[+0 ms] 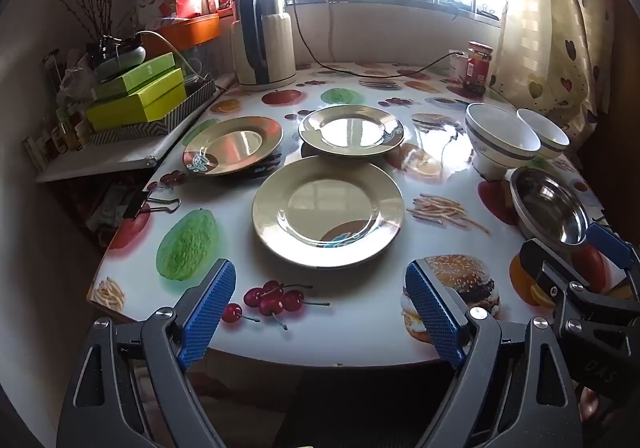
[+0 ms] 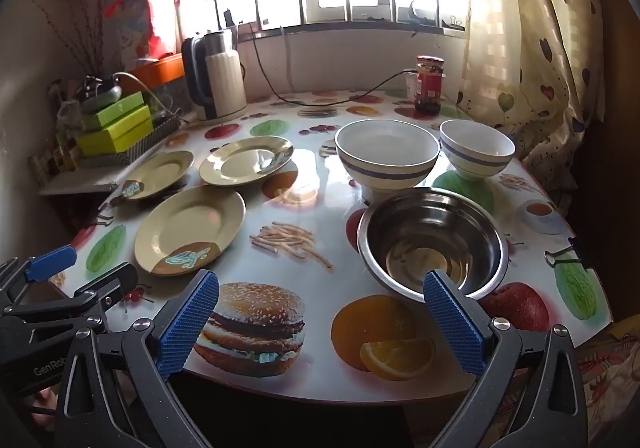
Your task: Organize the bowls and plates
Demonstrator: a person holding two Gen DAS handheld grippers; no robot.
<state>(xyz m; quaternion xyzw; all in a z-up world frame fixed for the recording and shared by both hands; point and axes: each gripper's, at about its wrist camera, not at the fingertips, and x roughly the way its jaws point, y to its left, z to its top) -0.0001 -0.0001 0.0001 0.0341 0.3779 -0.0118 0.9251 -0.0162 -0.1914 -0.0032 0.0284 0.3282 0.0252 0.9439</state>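
Three beige plates lie apart on the fruit-print table: a near plate point(image 1: 327, 208) point(image 2: 190, 229), a far left plate point(image 1: 233, 144) point(image 2: 159, 173) and a far middle plate point(image 1: 351, 130) point(image 2: 246, 160). A large white bowl with a blue stripe point(image 1: 502, 138) point(image 2: 386, 154), a smaller white bowl point(image 1: 543, 133) point(image 2: 477, 150) and a steel bowl point(image 1: 551, 207) point(image 2: 432, 240) stand on the right. My left gripper point(image 1: 320, 312) is open and empty, just short of the near plate. My right gripper point(image 2: 320, 322) is open and empty at the table's front edge, its right finger over the steel bowl's near rim.
An electric kettle point(image 1: 264, 40) with a cord and a red jar point(image 1: 478, 66) stand at the back by the window. Green boxes point(image 1: 136, 96) sit on a side shelf at left. Binder clips point(image 1: 150, 204) grip the tablecloth edges. A curtain point(image 2: 532, 48) hangs at right.
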